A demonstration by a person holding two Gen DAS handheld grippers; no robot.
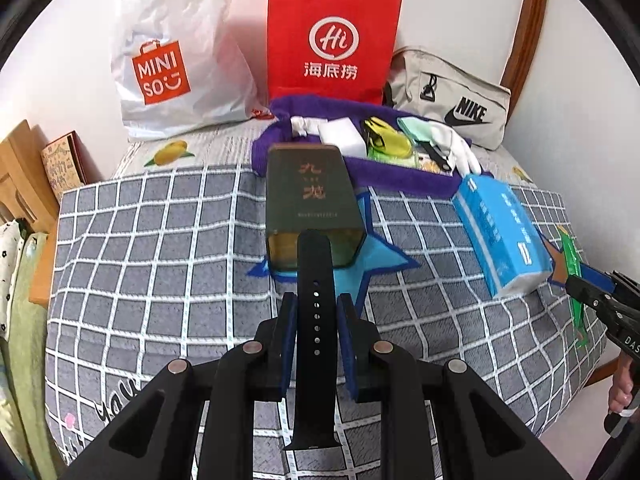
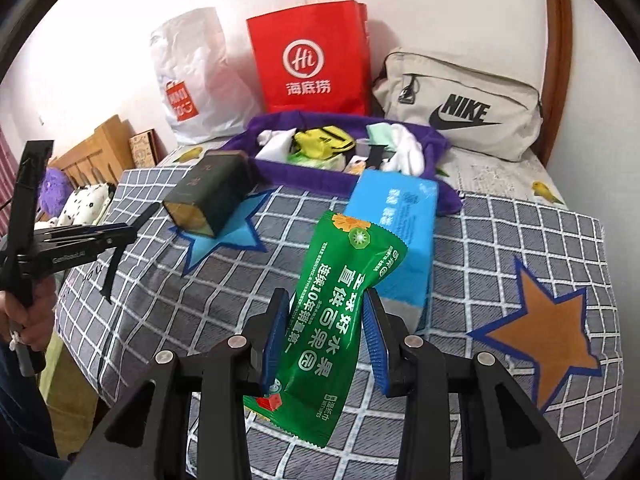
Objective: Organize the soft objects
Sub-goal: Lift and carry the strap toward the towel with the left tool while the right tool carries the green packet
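My left gripper (image 1: 317, 312) is shut on a black watch strap (image 1: 314, 280) that stands upright between its blue pads, lifted above the checked bedspread. My right gripper (image 2: 326, 316) is shut on a green wet-wipe packet (image 2: 340, 312), also held off the bed. Behind both, a purple cloth tray (image 1: 384, 176) (image 2: 304, 174) holds a white sponge (image 1: 342, 136), a yellow item (image 1: 380, 132) (image 2: 320, 140) and white gloves (image 1: 456, 148) (image 2: 404, 152). A blue tissue pack (image 1: 500, 232) (image 2: 396, 216) leans on the tray's near right edge. The left gripper also shows in the right wrist view (image 2: 136, 236).
A dark green tin (image 1: 310, 200) (image 2: 208, 196) lies on a blue star patch in front of the tray. A white Miniso bag (image 1: 172, 60), a red paper bag (image 1: 332, 40) (image 2: 312, 60) and a beige Nike bag (image 1: 452, 100) (image 2: 460, 108) stand along the wall. An orange star patch (image 2: 548, 340) lies at right.
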